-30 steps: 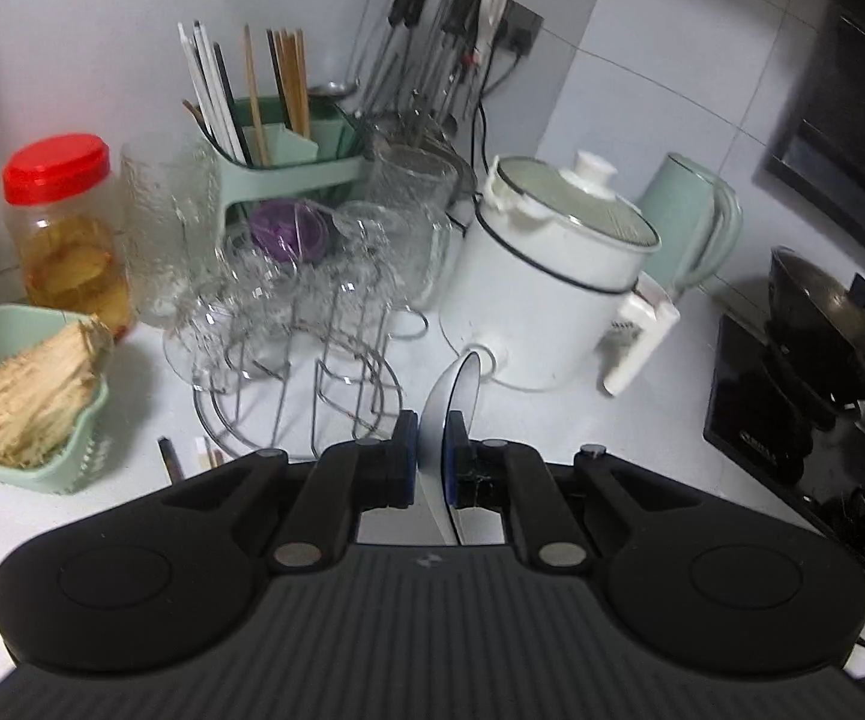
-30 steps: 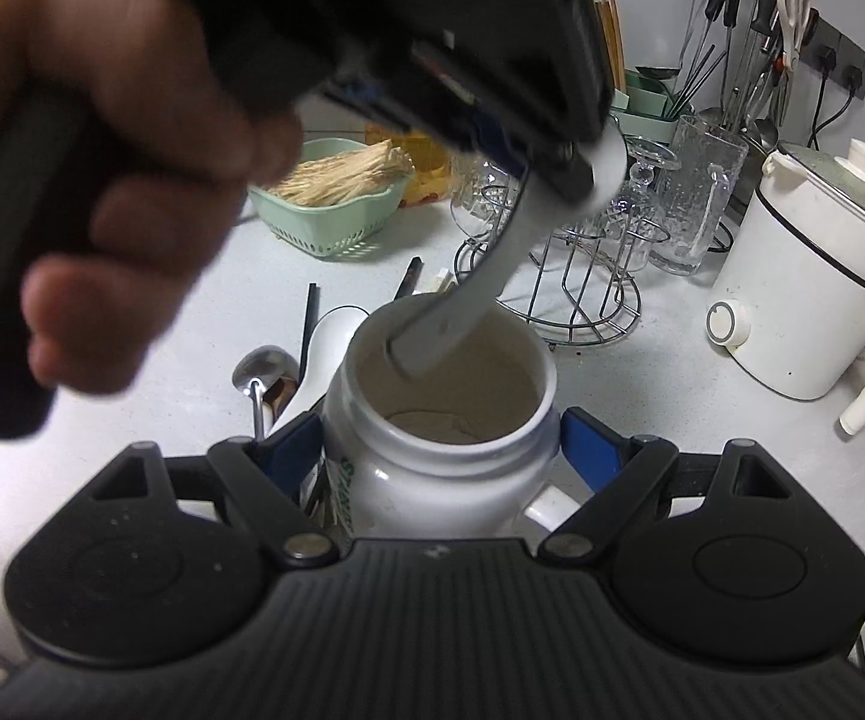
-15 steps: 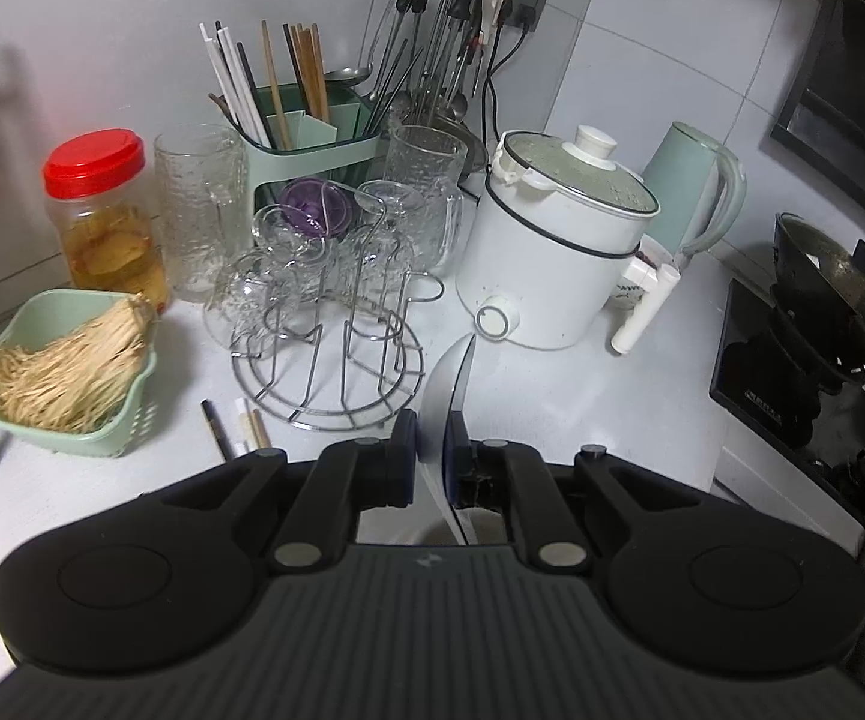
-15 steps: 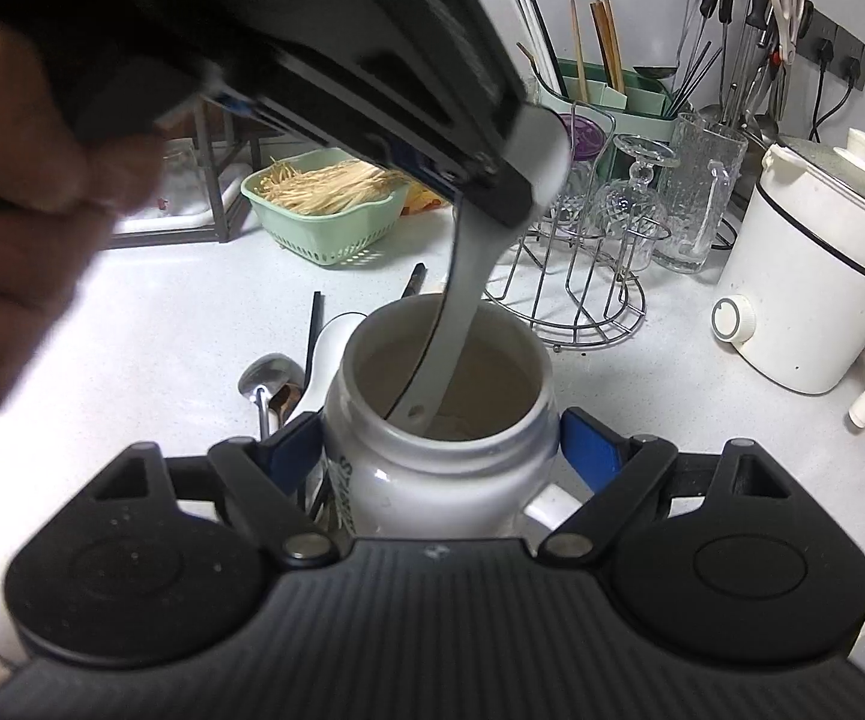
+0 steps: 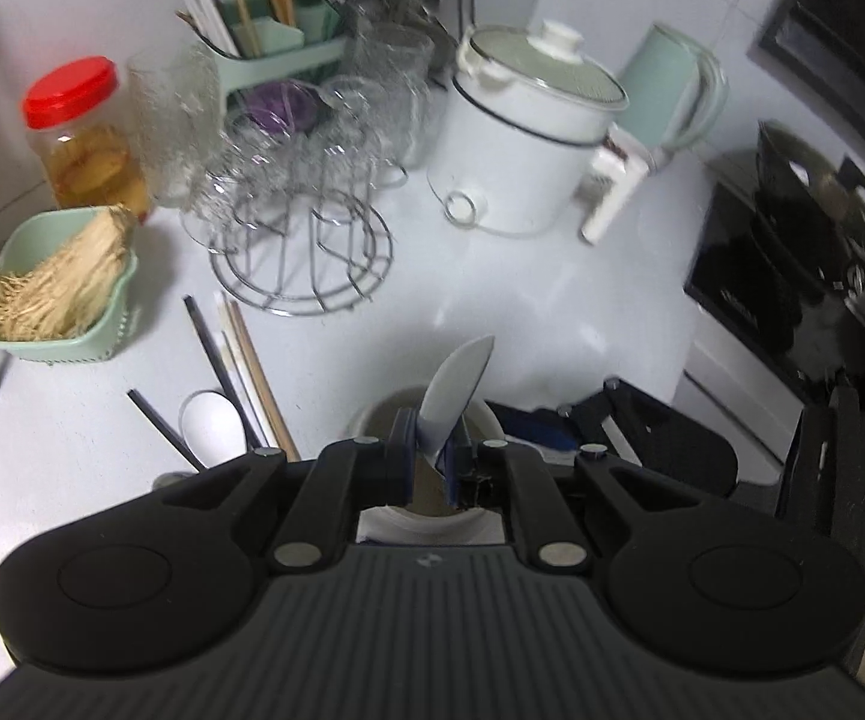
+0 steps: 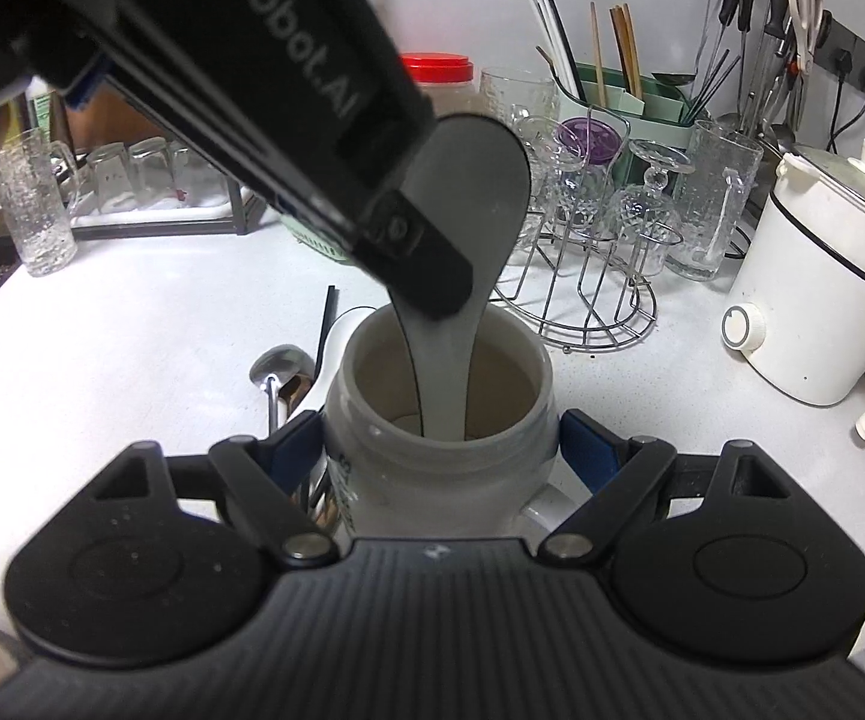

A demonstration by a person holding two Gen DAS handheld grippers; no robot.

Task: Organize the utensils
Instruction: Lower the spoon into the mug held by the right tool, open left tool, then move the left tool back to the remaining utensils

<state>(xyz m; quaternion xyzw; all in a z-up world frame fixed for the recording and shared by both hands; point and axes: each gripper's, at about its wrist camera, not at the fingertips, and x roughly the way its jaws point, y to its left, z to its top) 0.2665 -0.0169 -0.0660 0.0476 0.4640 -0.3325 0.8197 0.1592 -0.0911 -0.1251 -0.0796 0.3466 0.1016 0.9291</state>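
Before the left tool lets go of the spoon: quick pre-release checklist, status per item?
1. Left tool shut on the grey spoon: ok, pads pinch it near the bowl end.
2. Spoon handle inside the white jar: ok, the handle runs down past the rim.
3. Handle resting on the jar's bottom: cannot tell, the tip is hidden behind the near rim.
4. Right tool steadying the jar: ok, blue pads sit against both of its sides.
5. Jar upright on the counter: ok.
6. Utensils left outside the jar: not ok, chopsticks and a metal spoon lie on the counter beside it.
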